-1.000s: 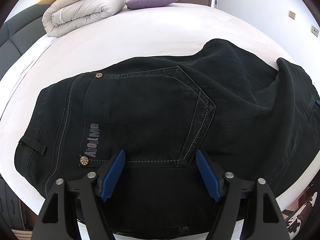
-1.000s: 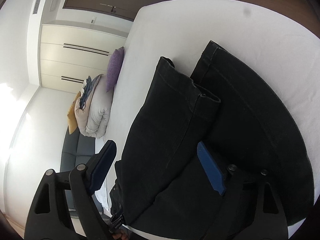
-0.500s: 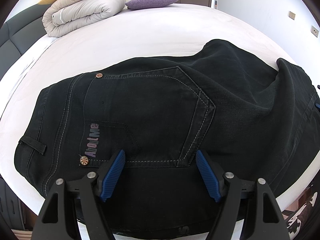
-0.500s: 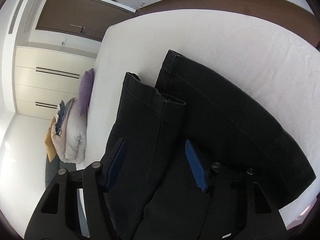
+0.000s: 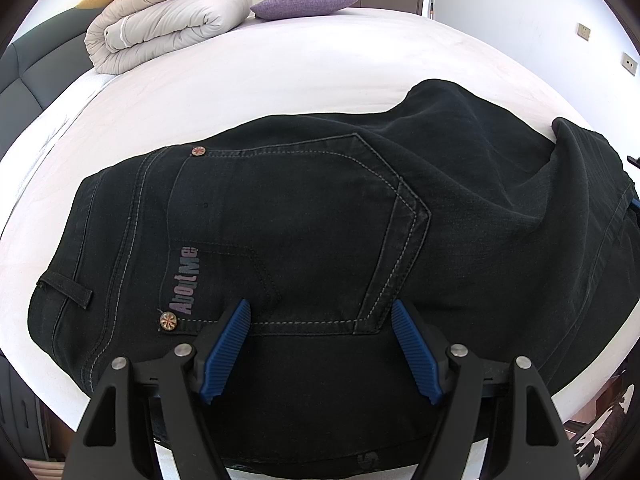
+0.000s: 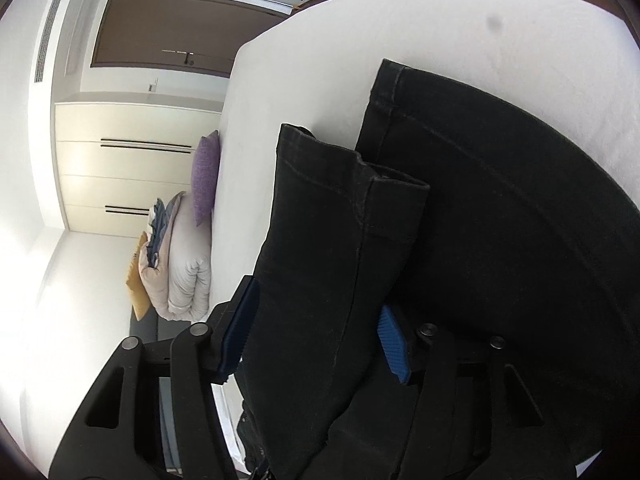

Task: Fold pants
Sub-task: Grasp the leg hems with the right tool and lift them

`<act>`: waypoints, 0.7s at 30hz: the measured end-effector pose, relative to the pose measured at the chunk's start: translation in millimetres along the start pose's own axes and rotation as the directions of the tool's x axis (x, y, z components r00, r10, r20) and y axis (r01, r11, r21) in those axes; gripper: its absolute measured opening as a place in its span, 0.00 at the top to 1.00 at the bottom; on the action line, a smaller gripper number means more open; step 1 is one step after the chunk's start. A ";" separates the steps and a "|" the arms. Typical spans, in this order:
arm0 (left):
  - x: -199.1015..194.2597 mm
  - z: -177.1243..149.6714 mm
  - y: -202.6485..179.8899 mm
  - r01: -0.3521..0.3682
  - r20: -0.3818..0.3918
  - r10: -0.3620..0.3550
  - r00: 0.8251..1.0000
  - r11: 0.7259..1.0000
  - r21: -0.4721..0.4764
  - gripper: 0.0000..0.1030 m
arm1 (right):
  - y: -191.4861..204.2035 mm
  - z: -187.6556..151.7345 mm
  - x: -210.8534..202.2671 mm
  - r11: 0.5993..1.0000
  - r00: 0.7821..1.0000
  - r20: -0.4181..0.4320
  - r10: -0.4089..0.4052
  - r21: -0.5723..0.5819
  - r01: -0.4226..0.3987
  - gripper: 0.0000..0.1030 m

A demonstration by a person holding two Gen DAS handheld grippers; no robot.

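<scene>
Black jeans [image 5: 304, 216] lie on the white bed [image 5: 304, 64], back pocket up, waistband at the left. My left gripper [image 5: 320, 324] is open, its blue pads low over the seat just below the pocket. In the right wrist view one trouser leg [image 6: 332, 240] stands raised between the blue pads of my right gripper [image 6: 316, 328], hem end up. The jaws press its sides. The other leg [image 6: 500, 200] lies flat on the bed beside it.
A rolled beige duvet [image 5: 168, 28] and a purple pillow [image 5: 304, 0] lie at the far head of the bed. A grey headboard [image 5: 24, 76] is at the left. White wardrobes [image 6: 132, 160] and a brown door [image 6: 176, 32] stand beyond the bed.
The right gripper has narrowed around the raised trouser leg and the view has shifted, with the hem now centred between the pads. The left gripper has not moved.
</scene>
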State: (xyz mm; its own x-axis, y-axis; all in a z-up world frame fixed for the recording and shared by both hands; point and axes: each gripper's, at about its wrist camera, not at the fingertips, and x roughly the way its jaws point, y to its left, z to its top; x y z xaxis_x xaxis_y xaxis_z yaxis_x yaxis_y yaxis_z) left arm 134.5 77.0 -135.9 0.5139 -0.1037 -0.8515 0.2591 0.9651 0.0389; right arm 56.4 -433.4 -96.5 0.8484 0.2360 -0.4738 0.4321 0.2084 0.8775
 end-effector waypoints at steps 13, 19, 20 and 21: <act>-0.5 -0.8 0.9 0.000 0.001 0.000 1.000 1.000 0.001 0.27 | -25.9 -12.5 -18.5 0.992 0.992 0.032 0.120 0.038 -0.122 0.70; -0.6 -1.0 1.2 0.000 0.001 0.000 1.000 1.000 0.001 0.27 | -22.9 -15.1 -15.4 0.990 0.990 0.029 0.139 0.006 -0.139 0.70; -0.6 -1.0 1.1 0.000 0.001 0.000 1.000 1.000 0.002 0.27 | -23.7 -11.7 -17.5 0.991 0.991 0.022 0.134 -0.007 -0.134 0.77; -0.3 -0.9 1.1 0.000 0.001 0.000 1.000 1.000 0.001 0.27 | -23.2 -10.2 -16.2 0.992 0.992 0.017 0.124 -0.014 -0.124 0.88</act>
State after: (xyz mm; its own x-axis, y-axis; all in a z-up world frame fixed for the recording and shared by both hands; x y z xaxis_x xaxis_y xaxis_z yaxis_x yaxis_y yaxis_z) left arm 133.9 78.3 -136.1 0.5149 -0.1035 -0.8510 0.2599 0.9648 0.0399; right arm 29.5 -432.4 -110.0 0.9007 0.2437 -0.3597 0.3192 0.1903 0.9284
